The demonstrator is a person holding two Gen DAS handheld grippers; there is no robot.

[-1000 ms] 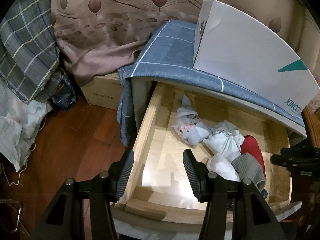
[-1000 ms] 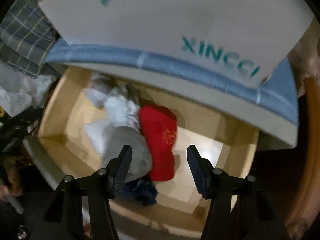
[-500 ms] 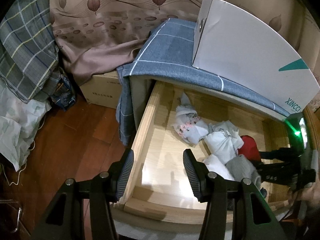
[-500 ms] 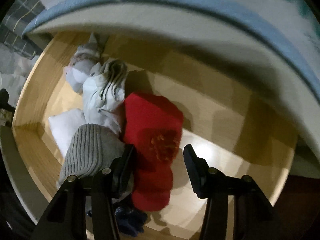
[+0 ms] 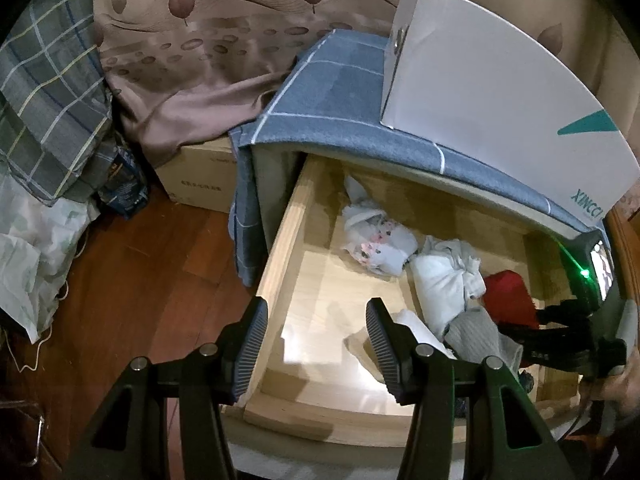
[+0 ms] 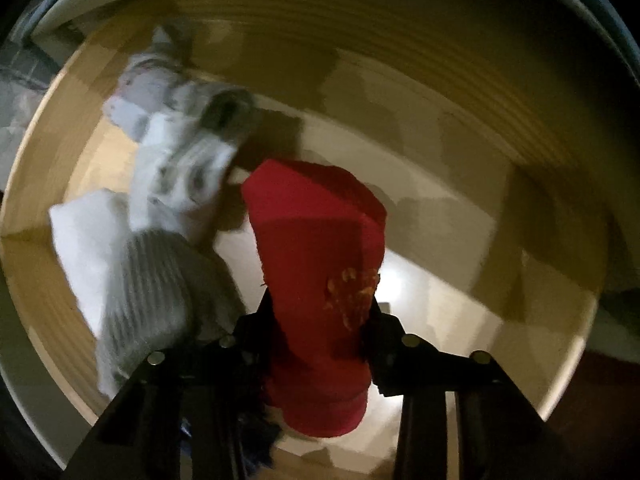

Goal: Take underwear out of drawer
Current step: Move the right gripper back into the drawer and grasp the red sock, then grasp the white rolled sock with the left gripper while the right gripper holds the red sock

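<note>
Two claws: right gripper closing on red underwear inside drawer; left gripper open, empty, over drawer's front-left corner.

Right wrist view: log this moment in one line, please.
phase: grasp | right gripper: closing around red underwear in drawer | left gripper: open, empty, over drawer front | grey item: beside red

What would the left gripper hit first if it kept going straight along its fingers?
Probably the bare wooden drawer floor. The left gripper is open and empty, aimed left of the pile of clothes. Depth is unclear.
</note>
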